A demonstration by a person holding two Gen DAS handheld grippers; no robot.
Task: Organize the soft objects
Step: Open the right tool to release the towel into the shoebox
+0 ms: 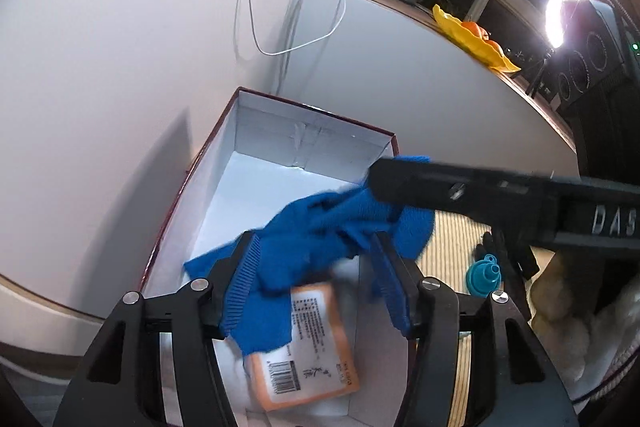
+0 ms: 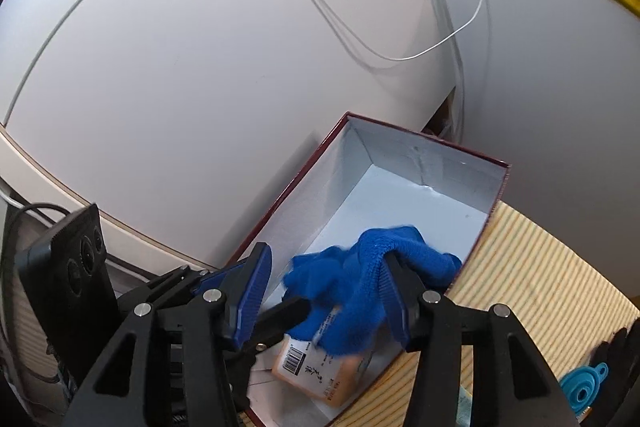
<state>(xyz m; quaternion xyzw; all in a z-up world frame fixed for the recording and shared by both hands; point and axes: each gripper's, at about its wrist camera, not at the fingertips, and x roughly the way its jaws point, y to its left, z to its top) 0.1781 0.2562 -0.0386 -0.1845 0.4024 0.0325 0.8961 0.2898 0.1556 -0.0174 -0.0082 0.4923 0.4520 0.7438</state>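
Both grippers are hovering over an open box [image 1: 224, 163], fingers apart: left gripper [image 1: 316, 287], right gripper [image 2: 324, 291], blue cloth [image 1: 320, 239] draping between, over an orange packet [image 1: 316, 359].

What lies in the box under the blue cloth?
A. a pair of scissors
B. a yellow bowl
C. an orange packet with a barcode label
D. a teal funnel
C: the orange packet with a white barcode label lies on the floor of the box, partly covered by the blue cloth; the funnel sits outside on the mat.
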